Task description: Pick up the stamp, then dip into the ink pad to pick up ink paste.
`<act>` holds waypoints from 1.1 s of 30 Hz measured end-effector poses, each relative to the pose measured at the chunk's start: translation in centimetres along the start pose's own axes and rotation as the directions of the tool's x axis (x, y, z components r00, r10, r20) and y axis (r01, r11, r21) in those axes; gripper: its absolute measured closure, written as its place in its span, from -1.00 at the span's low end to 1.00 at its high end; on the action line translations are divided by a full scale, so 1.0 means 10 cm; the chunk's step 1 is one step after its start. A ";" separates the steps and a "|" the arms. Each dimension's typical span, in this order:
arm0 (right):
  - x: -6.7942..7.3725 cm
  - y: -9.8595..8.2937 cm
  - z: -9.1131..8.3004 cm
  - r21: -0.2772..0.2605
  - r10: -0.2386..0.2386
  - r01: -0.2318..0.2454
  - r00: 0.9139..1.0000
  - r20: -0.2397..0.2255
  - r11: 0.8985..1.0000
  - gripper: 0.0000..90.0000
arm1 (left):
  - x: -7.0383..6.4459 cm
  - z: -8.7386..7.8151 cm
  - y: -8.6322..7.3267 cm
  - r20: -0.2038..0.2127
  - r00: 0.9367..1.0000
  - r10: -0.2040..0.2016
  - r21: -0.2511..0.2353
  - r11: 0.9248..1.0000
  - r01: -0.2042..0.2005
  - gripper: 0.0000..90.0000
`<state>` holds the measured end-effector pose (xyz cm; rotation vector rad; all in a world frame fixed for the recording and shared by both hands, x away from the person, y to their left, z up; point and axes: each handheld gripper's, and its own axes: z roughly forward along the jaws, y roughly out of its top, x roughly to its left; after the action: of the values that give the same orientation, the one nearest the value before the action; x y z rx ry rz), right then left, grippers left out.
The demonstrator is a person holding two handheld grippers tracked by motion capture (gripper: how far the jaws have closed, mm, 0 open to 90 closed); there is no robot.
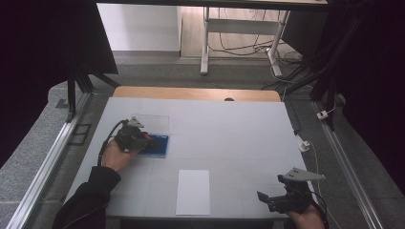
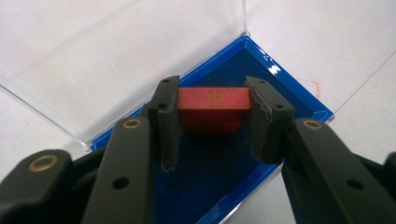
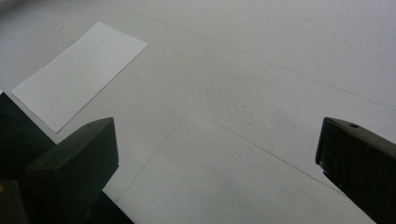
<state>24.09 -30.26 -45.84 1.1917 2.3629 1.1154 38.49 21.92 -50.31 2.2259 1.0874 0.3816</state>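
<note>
Left gripper [image 2: 212, 123]: jaws clenched on a small red block [image 2: 213, 108], one jaw against each end of it. The block's upper face carries a thin gold border and a gold cross-shaped mark. Directly beneath the jaws and the block lies the dark blue lining of an open blue case [image 2: 299, 100]. Whether the block touches the lining or is held just clear of it cannot be told. The case's clear lid [image 2: 116, 56] is folded back flat on the counter [image 2: 327, 37], beyond the jaws and to their left.

In the high view, the left gripper [image 1: 143, 138] sits over the blue case [image 1: 160, 145] at the counter's left side, held by the person's left hand [image 1: 116, 155].

Right gripper [image 3: 217, 163]: jaws released, spread wide, nothing between them but bare counter surface. A white sheet of paper [image 3: 77, 74] lies flat on the counter ahead of the left jaw, well apart from it. In the high view, this gripper [image 1: 267, 199] is at the counter's near right edge, with the sheet [image 1: 193, 192] to its left.
</note>
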 end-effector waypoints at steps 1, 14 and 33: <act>0.00 0.00 0.00 0.000 0.000 0.000 1.000 0.000 1.000 -1.00 | 0.00 0.00 0.00 -0.004 1.000 0.001 0.002 1.000 -0.001 0.29; 0.00 0.00 0.00 0.000 -0.003 0.003 1.000 -0.003 1.000 -1.00 | -0.06 -0.11 0.06 -0.001 1.000 -0.008 -0.042 0.999 0.008 0.28; 0.00 0.00 0.00 0.002 -0.012 0.012 1.000 -0.004 1.000 -1.00 | -0.16 -0.13 0.08 -0.002 1.000 -0.004 -0.042 0.999 0.004 0.29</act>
<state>24.10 -30.22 -45.86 1.1755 2.3710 1.1131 37.35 20.84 -48.84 2.1866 1.0746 0.4019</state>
